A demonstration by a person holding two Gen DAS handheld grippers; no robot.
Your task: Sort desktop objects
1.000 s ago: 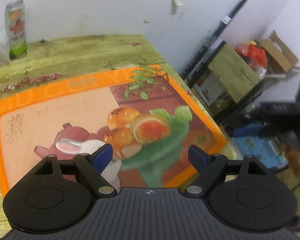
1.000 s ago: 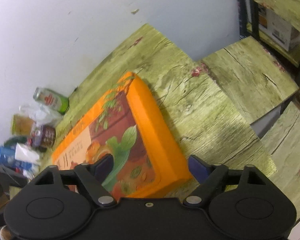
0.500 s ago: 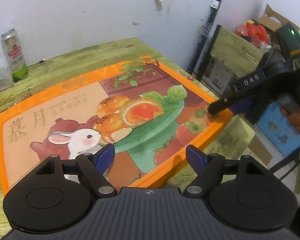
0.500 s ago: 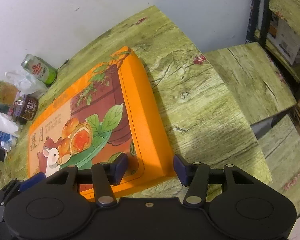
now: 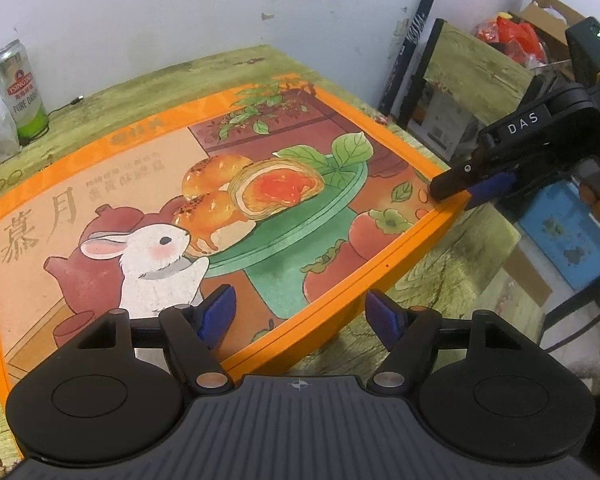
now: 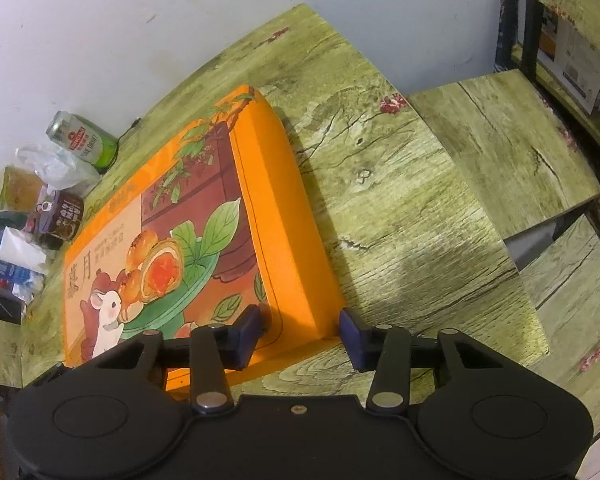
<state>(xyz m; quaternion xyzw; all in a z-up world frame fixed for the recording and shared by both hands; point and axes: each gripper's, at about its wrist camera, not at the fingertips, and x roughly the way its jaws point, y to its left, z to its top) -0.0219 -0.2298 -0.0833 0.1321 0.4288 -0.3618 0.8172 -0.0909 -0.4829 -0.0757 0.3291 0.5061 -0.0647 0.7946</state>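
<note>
A large flat orange gift box (image 5: 204, 184) with a rabbit and pastries printed on its lid lies on the green wood-grain table (image 6: 400, 208). My left gripper (image 5: 300, 314) straddles the box's near edge. Its jaws are closing: the left pad hangs over the lid, the right pad stands off the box above the table, and neither touches. My right gripper (image 6: 300, 338) sits at the box's (image 6: 276, 216) near right corner with its jaws closing. One pad rests on the lid, the other against the side. The left wrist view shows the right gripper (image 5: 456, 192) pinching that corner.
A green beer can (image 5: 18, 92) stands at the wall behind the box. A plastic bag (image 6: 56, 164), a dark jar (image 6: 66, 220) and other clutter crowd the table's far left. A lower table (image 6: 512, 148) and a shelf with cartons (image 5: 480, 80) stand to the right.
My left gripper dropped toward the box's near edge and its jaws narrowed. My right gripper sank onto the box's corner and its jaws closed in around it.
</note>
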